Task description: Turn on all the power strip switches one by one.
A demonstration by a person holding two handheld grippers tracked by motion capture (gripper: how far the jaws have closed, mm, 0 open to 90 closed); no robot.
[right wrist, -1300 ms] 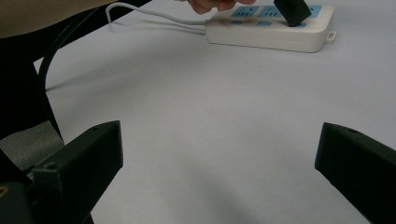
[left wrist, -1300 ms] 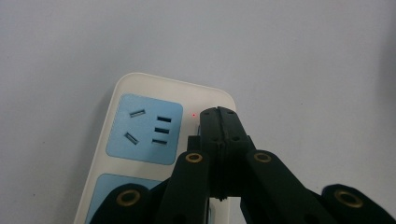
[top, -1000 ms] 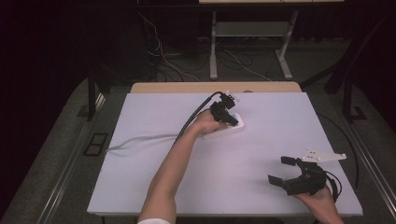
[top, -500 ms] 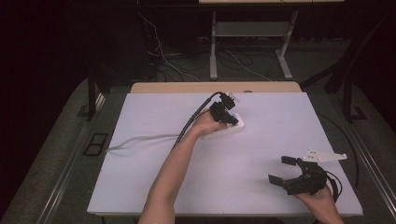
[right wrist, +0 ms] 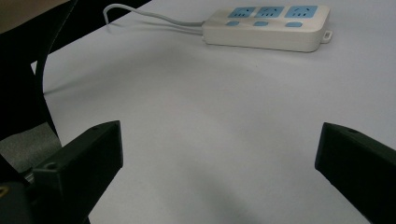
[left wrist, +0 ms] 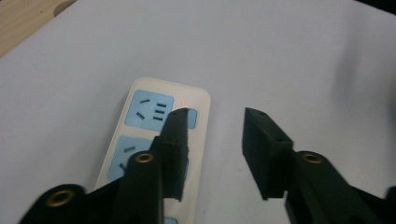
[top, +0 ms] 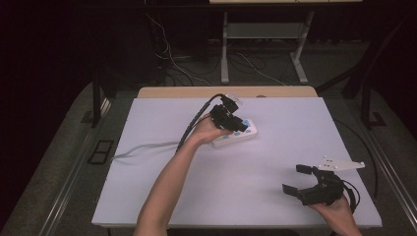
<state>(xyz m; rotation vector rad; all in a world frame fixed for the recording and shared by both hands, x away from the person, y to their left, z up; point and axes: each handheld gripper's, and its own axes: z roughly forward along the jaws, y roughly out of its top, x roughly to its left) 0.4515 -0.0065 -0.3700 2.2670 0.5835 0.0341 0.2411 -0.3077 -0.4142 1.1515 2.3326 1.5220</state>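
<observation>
Your left gripper (left wrist: pixel 212 140), jaws just parted with nothing between them, hovers over the white plastic power strip with blue sockets (top: pixel 235 133) lying mid-table (top: pixel 147 196), while your right gripper (top: pixel 301 180) gapes empty, well apart.

Black hand-held gripper (top: pixel 301 180) with grey three-cornered plate, bare forearms.
</observation>
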